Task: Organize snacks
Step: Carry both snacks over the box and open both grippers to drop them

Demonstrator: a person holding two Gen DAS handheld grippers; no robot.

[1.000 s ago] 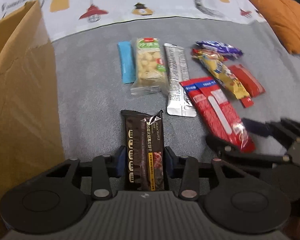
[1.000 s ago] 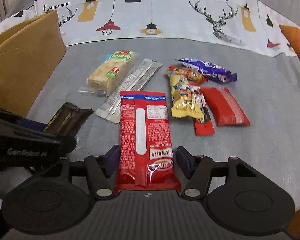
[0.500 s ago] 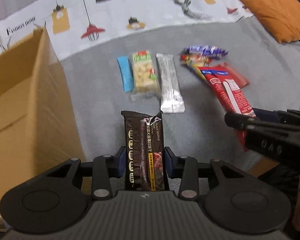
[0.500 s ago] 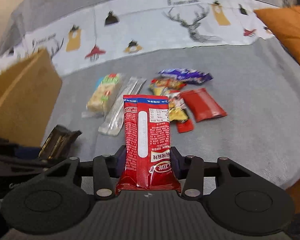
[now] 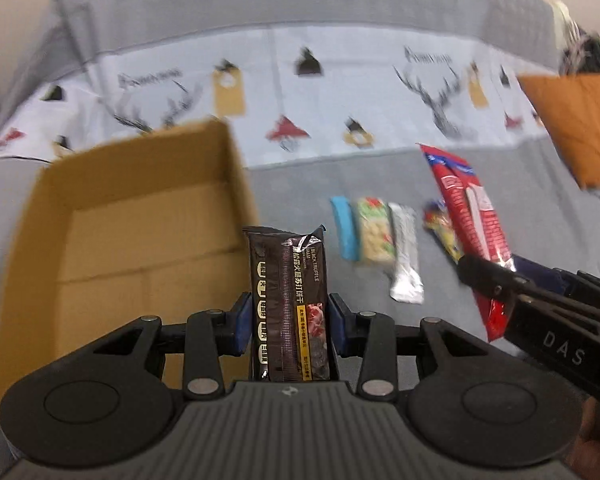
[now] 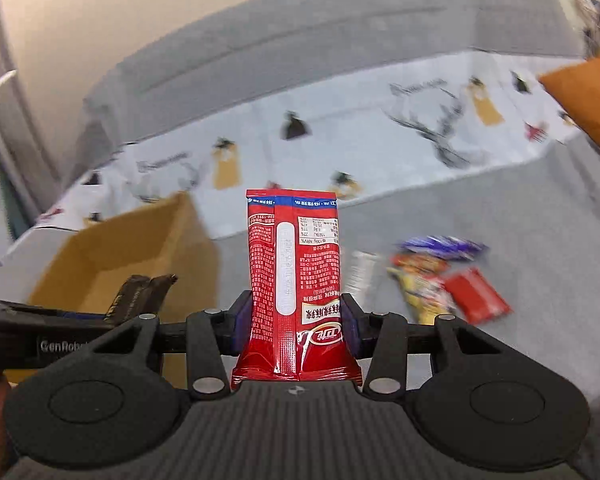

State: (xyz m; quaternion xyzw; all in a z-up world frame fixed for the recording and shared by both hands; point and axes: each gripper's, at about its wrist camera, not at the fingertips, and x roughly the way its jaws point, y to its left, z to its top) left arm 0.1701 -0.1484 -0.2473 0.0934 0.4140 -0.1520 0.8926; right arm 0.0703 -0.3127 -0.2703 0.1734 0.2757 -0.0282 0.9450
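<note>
Nearest the left wrist cam, the left hand-held gripper [image 5: 288, 332] was clenched on a dark brown cracker pack [image 5: 287, 300], blue pads pressed to both its sides, pack sticking up out of the jaws. Right beyond it, to the left, sat an open cardboard box [image 5: 140, 216], flaps up, w/ nothing visible inside. In the right wrist cam, the right hand-held gripper [image 6: 292, 324] gripped a red snack pack [image 6: 294, 280] the same way, pads on both sides, pack upright, its lower end flared out below the pads.

Both packs were up off the surface, the red one showing at the right of the left cam w/ the right tool's black arm under it.

Farther out, the remaining snacks lay on a grey bed cover [image 5: 308, 184]: a blue bar [image 5: 344, 228], a green-and-white biscuit pack [image 5: 374, 228] touching it, then a silver stick pack [image 5: 406, 256] just beside. Right of those, in the right cam, a yellow pack [image 6: 420, 288], a small red sachet [image 6: 476, 296] & a purple wrapper [image 6: 440, 246] sat bunched close; blur hid the details.

Beyond the grey cover ran a white sheet [image 5: 340, 92] printed w/ deer, lamps & tags. An orange cushion [image 5: 576, 120] lay at the far right. At the back stood a grey padded headboard [image 6: 300, 44] against a beige wall [image 6: 100, 12].
</note>
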